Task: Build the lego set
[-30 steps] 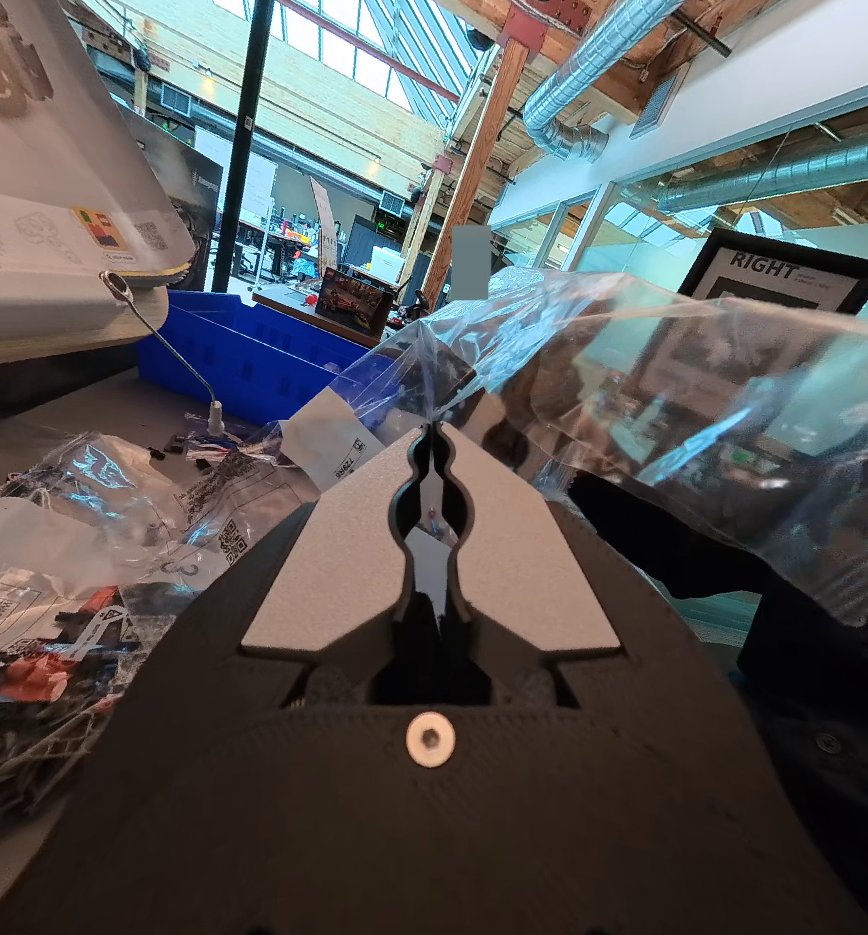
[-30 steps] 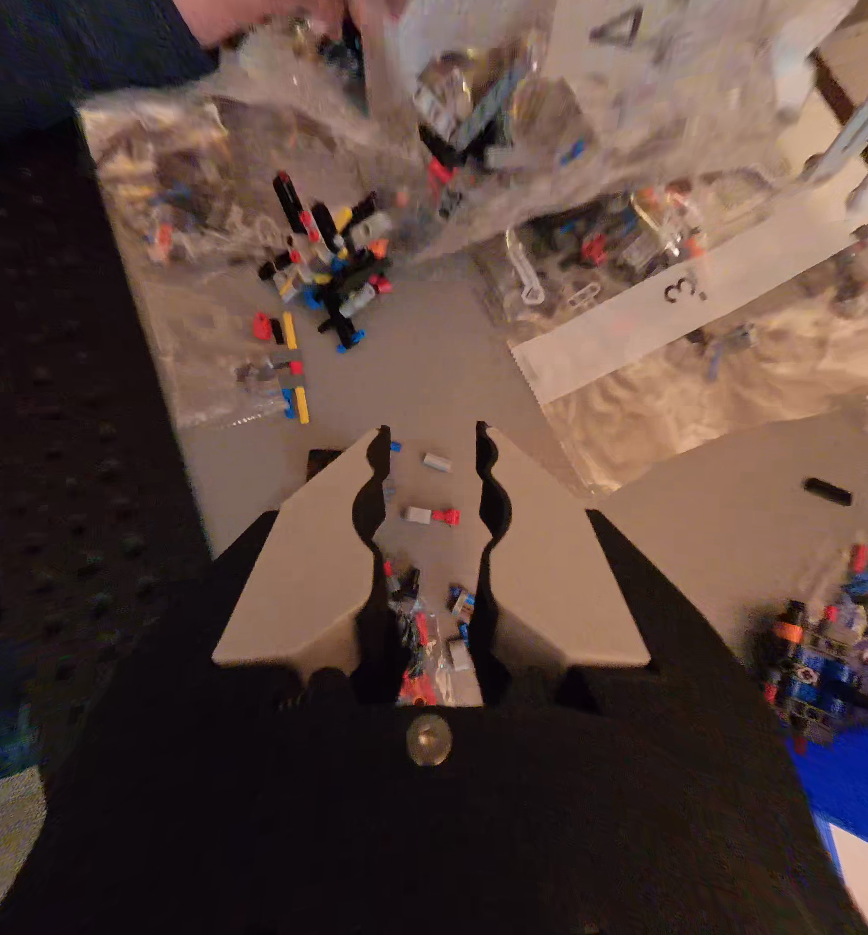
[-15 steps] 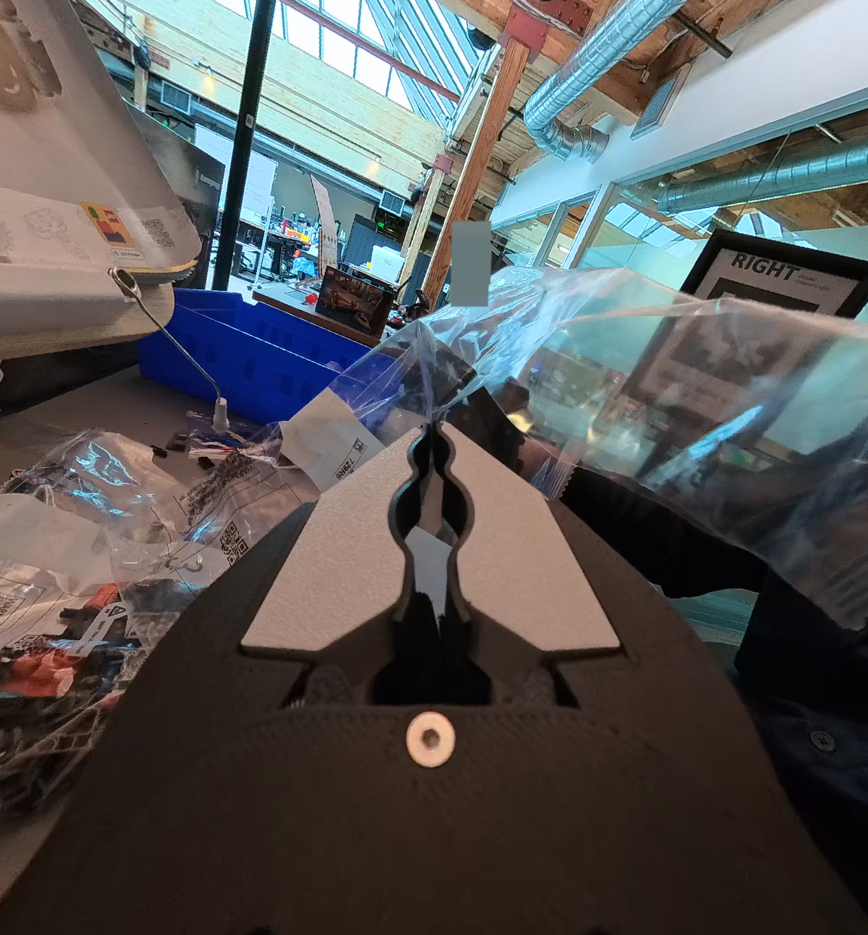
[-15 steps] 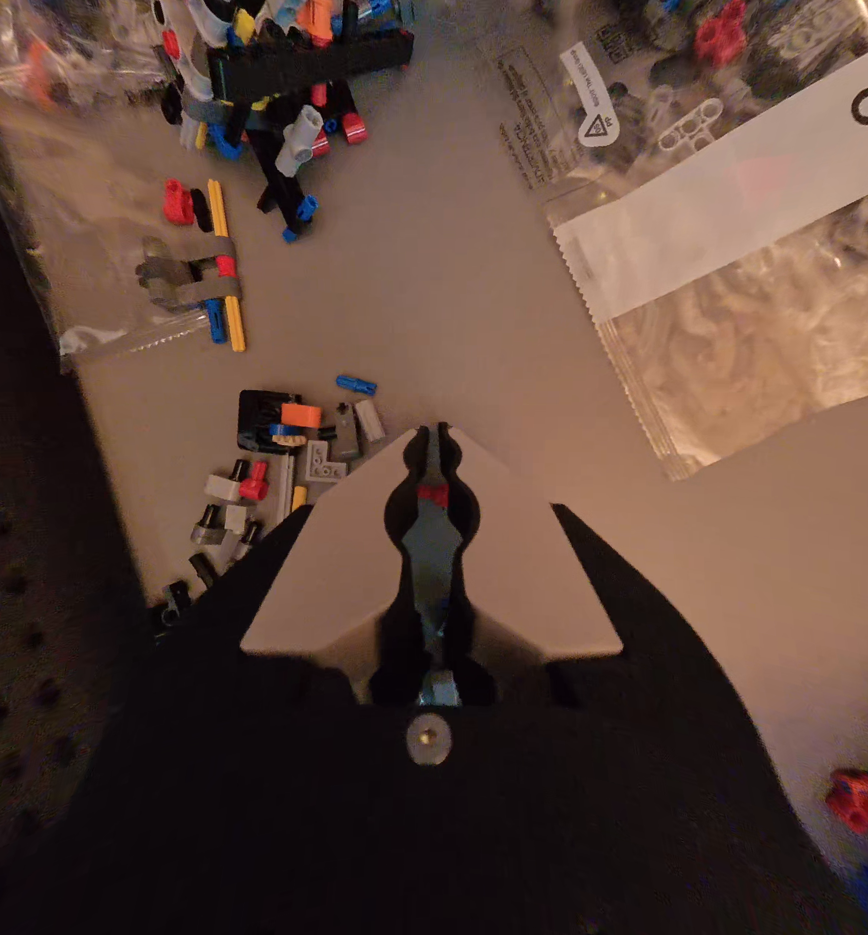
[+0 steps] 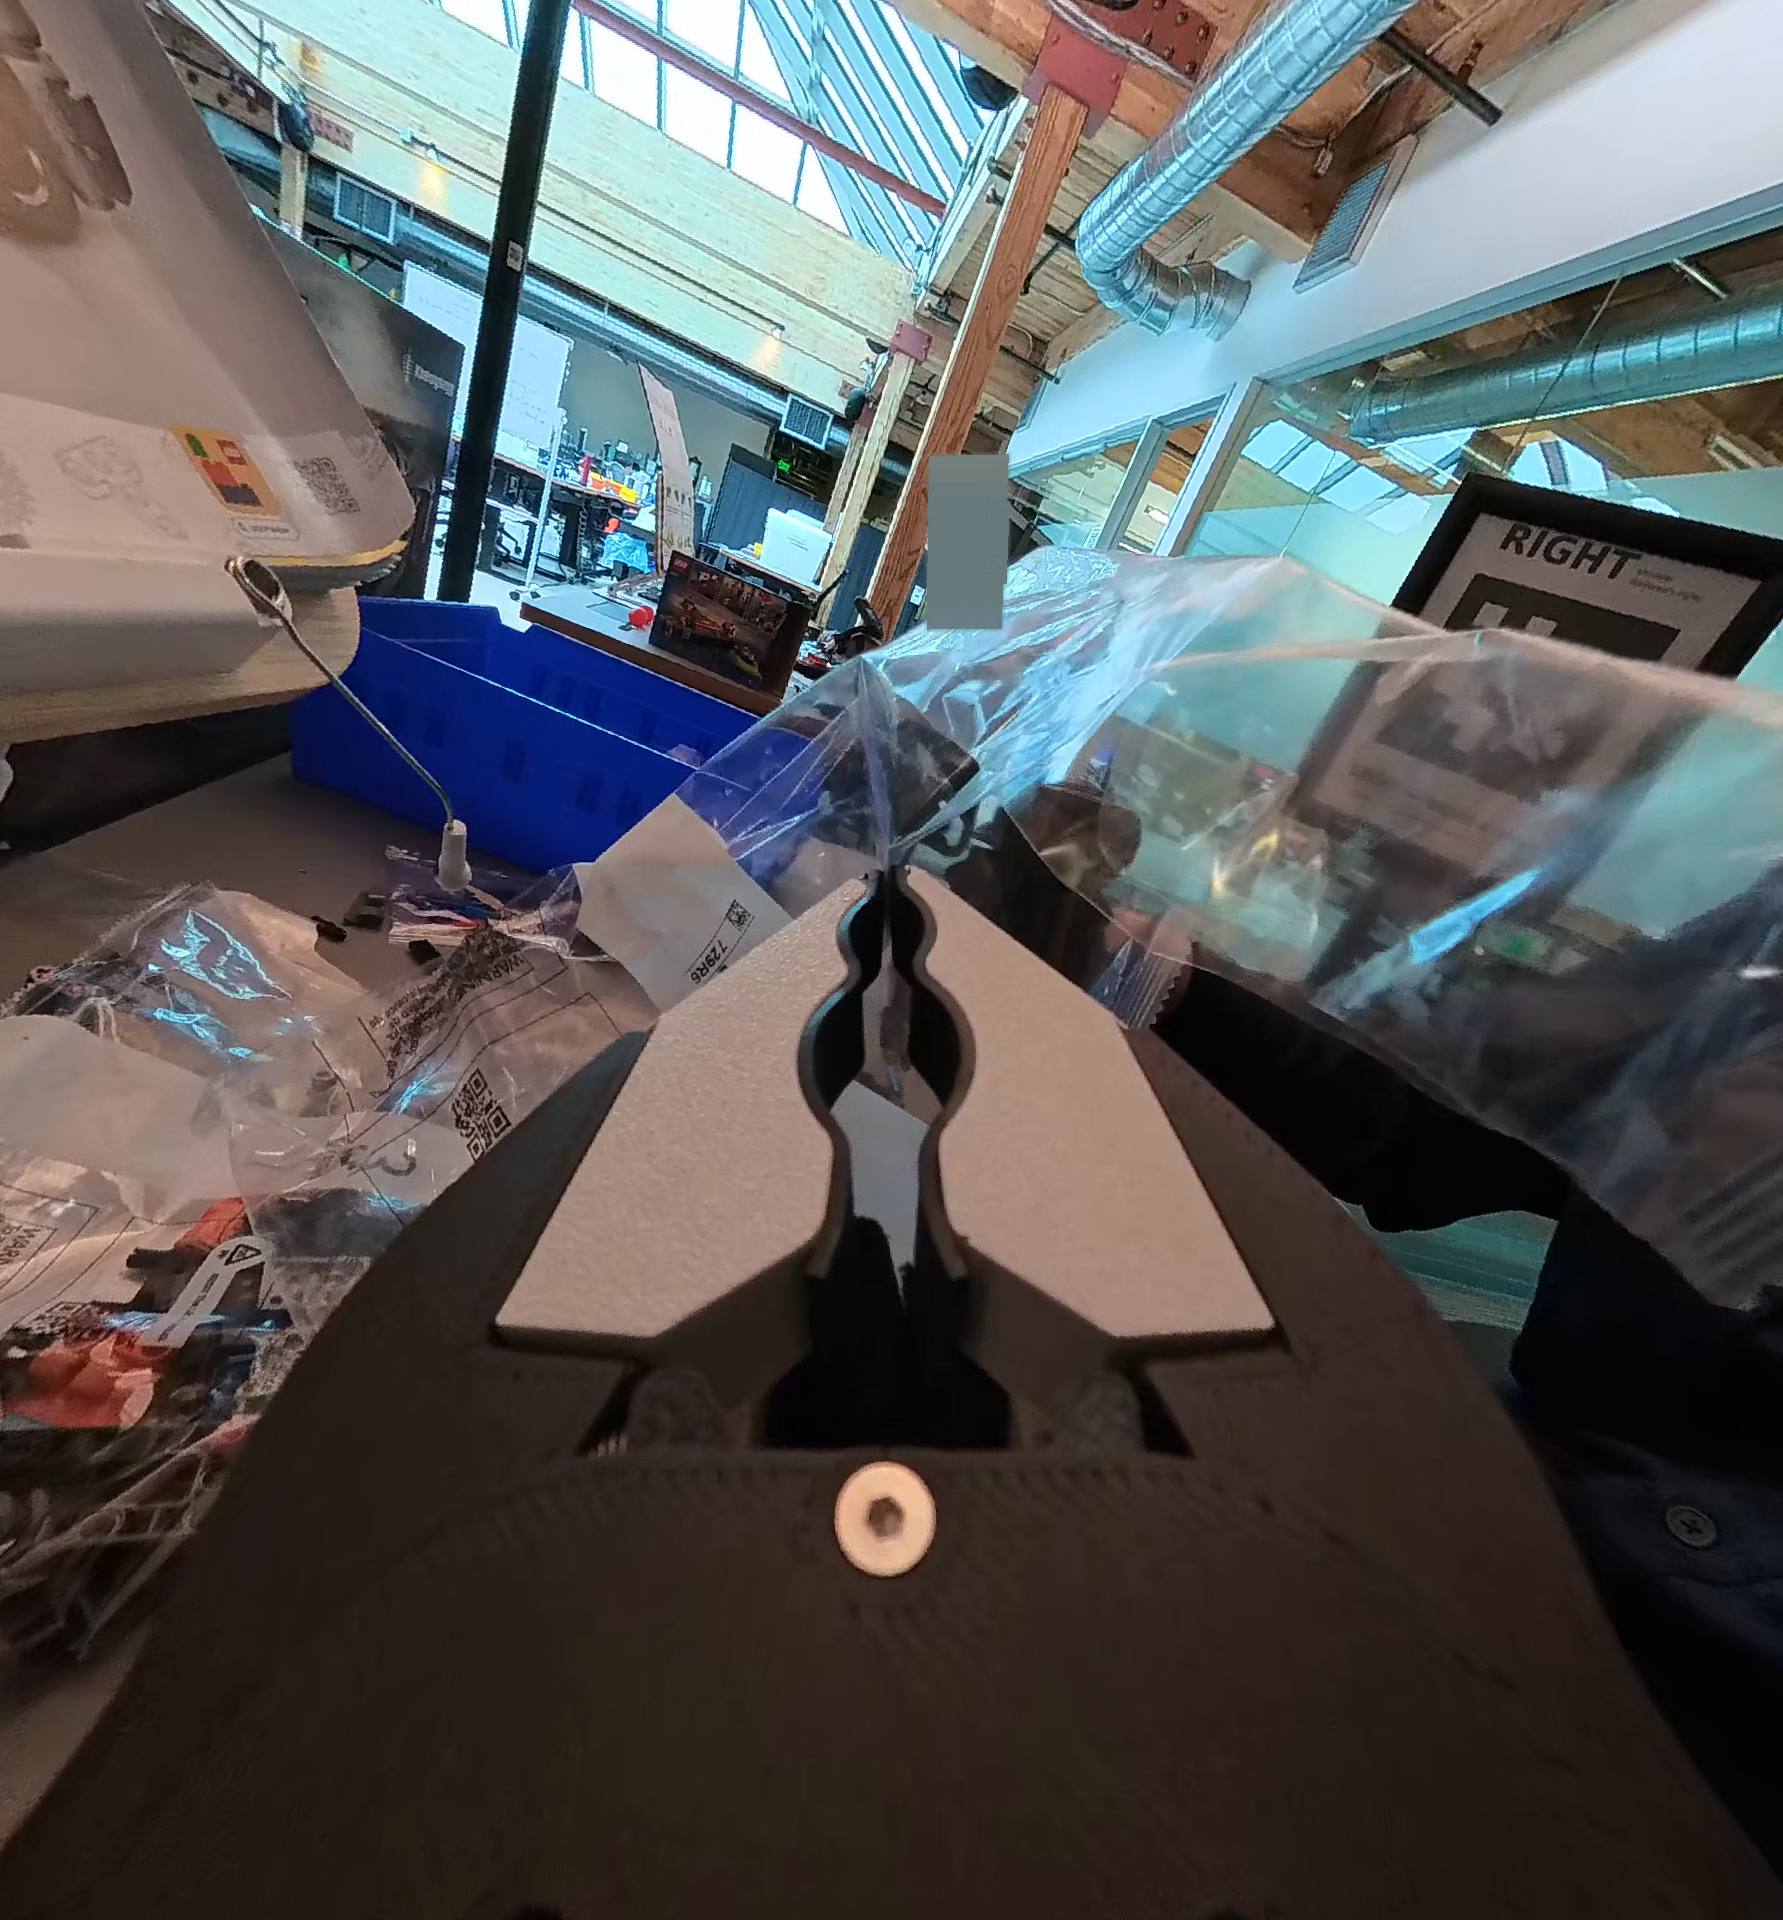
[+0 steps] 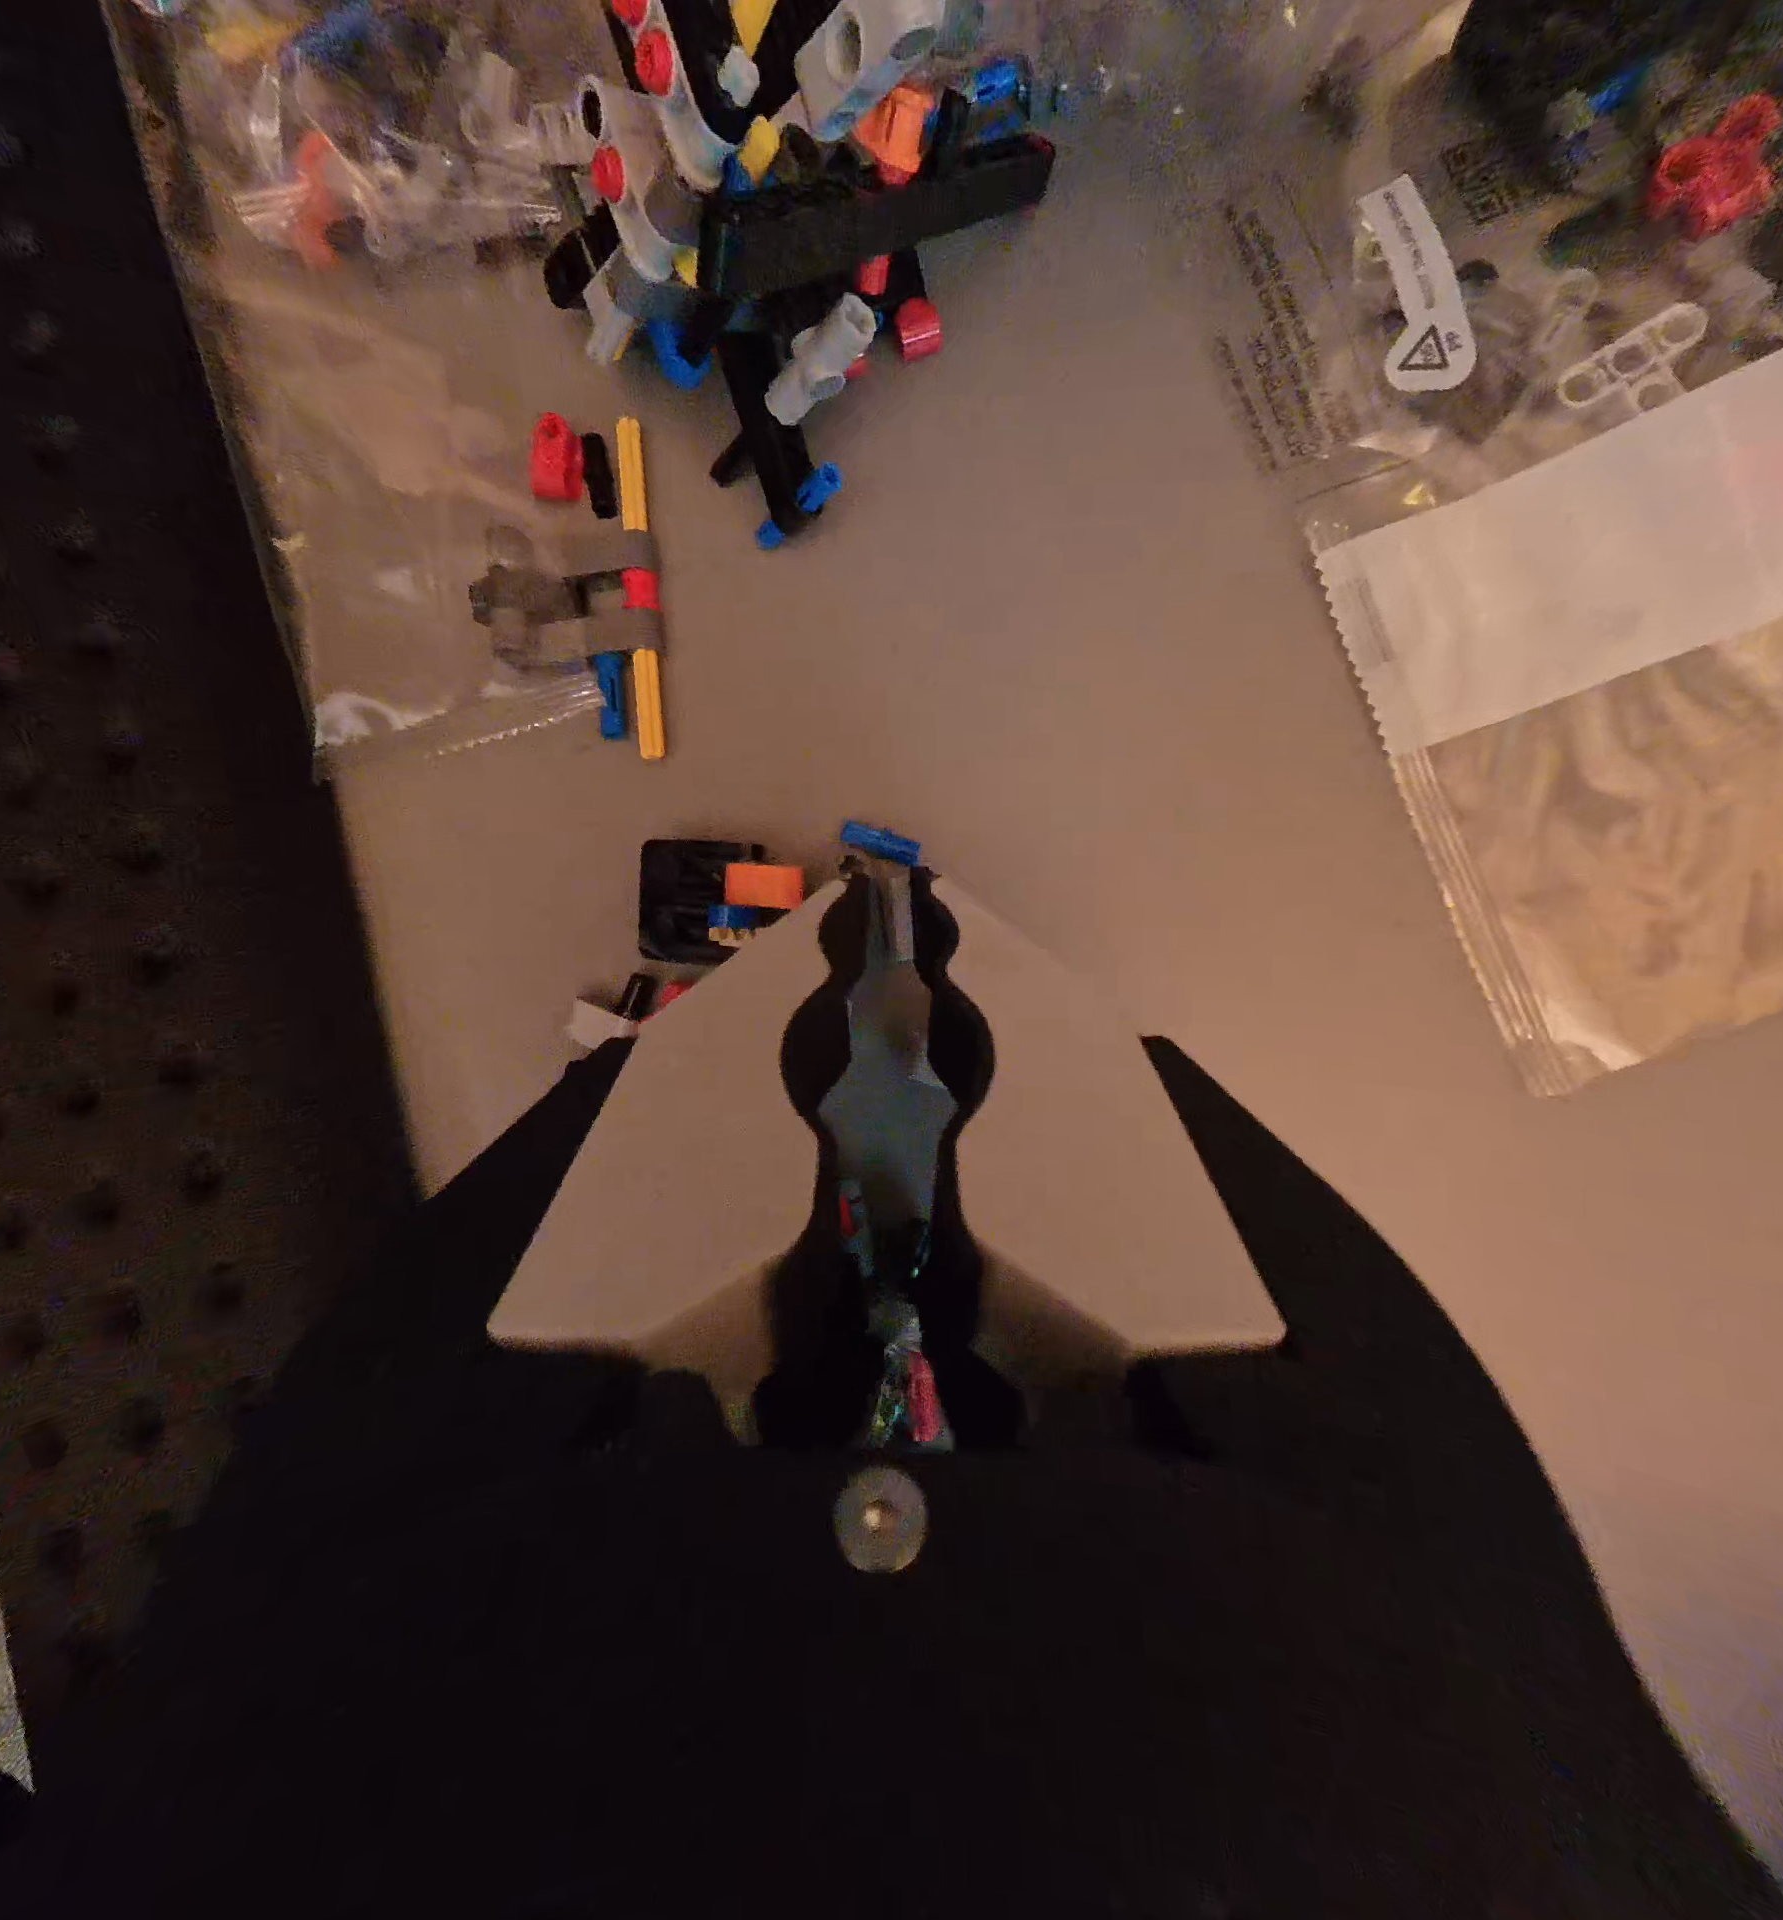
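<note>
- Left gripper (image 5: 888, 883): jaws clamped on crinkled clear plastic bag (image 5: 1386, 831), held aloft; thin film could slip free.
- Right gripper (image 6: 882, 894): jaws pinching small grey lego piece (image 6: 892, 920) above grey table (image 6: 1074, 727); shallow tip hold, could drop.

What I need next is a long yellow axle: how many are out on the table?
1: the yellow axle lies at the edge of the clear bag. Yellow bits in the piece pile may be others, partly buried.
</note>
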Available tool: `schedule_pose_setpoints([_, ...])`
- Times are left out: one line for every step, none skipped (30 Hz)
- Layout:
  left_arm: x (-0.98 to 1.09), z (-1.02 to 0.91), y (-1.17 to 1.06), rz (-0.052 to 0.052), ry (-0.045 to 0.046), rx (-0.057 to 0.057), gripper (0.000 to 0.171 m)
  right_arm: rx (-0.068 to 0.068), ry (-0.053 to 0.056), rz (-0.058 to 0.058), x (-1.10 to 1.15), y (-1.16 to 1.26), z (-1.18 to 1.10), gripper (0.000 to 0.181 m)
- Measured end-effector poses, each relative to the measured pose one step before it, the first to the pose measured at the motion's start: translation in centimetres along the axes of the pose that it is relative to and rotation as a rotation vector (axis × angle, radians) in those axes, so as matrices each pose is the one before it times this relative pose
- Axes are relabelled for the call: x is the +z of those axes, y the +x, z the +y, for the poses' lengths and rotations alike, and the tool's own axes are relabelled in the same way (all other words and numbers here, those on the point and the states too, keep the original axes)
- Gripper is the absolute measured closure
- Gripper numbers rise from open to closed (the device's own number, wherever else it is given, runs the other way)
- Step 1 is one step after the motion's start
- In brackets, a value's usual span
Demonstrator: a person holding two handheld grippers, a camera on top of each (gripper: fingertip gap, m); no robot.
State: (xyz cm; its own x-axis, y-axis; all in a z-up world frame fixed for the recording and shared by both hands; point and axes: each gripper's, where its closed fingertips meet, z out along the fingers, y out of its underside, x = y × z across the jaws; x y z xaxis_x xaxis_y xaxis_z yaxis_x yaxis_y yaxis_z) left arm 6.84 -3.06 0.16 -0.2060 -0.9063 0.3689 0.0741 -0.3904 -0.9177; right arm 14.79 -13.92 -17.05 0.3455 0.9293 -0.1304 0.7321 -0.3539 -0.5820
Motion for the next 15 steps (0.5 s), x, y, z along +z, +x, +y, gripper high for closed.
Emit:
schedule_pose_setpoints([-0.061,-0.054,-0.008,-0.0006,0.00286,-0.0004,0.171,0.0041,-0.0005,-0.0004,-0.015,-0.019,0.019,0.176])
schedule_pose_setpoints([-0.057,-0.048,-0.02,-0.0007,0.00224,-0.0003,0.171,0.0064,-0.0026,-0.0048,-0.039,-0.084,0.074,0.177])
schedule_pose_setpoints([-0.025,-0.025,-0.026,-0.0003,0.00146,-0.0003,0.171,0.0011,-0.0042,-0.0051,-0.044,-0.136,0.075,0.175])
schedule_pose_setpoints([0.009,-0.004,-0.002,0.0005,0.00009,-0.0003,0.171,-0.0013,-0.0045,0.0024,-0.074,-0.01,0.136,0.169])
schedule_pose_setpoints([0.028,0.024,-0.014,0.0004,-0.00114,-0.0002,0.171,0.0011,-0.0037,0.0035,-0.056,-0.001,0.157,0.164])
schedule_pose_setpoints([0.038,0.032,-0.001,0.0007,-0.00133,-0.0004,0.171,0.0056,-0.0044,-0.0029,-0.002,-0.089,0.128,0.158])
schedule_pose_setpoints([0.048,0.038,0.007,0.0008,-0.00147,-0.0004,0.171,0.0097,-0.0015,-0.0055,0.041,-0.077,0.07,0.155])
schedule_pose_setpoints([0.037,0.04,0.008,0.0008,-0.00164,-0.0003,0.171,0.0048,-0.0018,-0.0067,0.026,-0.115,0.036,0.154])
schedule_pose_setpoints([0.03,0.034,0.008,0.0006,-0.00127,-0.0004,0.171,-0.0038,-0.0015,0.0028,-0.034,-0.02,0.044,0.153])
schedule_pose_setpoints([0.007,0.019,0.002,0.0,-0.0004,0.0001,0.171,-0.003,-0.0007,0.0092,-0.1,0.055,0.049,0.154])
schedule_pose_setpoints([-0.023,-0.014,0.012,-0.0003,0.00049,0.0004,0.171,0.0023,-0.0016,0.0013,-0.088,-0.024,0.071,0.155])
schedule_pose_setpoints([-0.023,-0.015,-0.012,-0.0005,0.00127,-0.0001,0.171,0.0025,0.0029,-0.0071,-0.117,-0.157,0.064,0.155])
schedule_pose_setpoints([-0.033,-0.036,-0.02,-0.0004,0.00149,-0.0006,0.171,0.0031,0.0074,-0.0013,-0.151,-0.08,0.042,0.155])
schedule_pose_setpoints([-0.018,-0.012,-0.02,-0.0003,0.00084,-0.0004,0.171,0.0057,0.0039,-0.0001,-0.111,-0.024,0.086,0.154])
schedule_pose_setpoints([-0.001,0.007,0.0,0.0001,0.00013,-0.0002,0.171,0.0065,-0.0029,-0.0006,-0.037,-0.012,0.211,0.152])
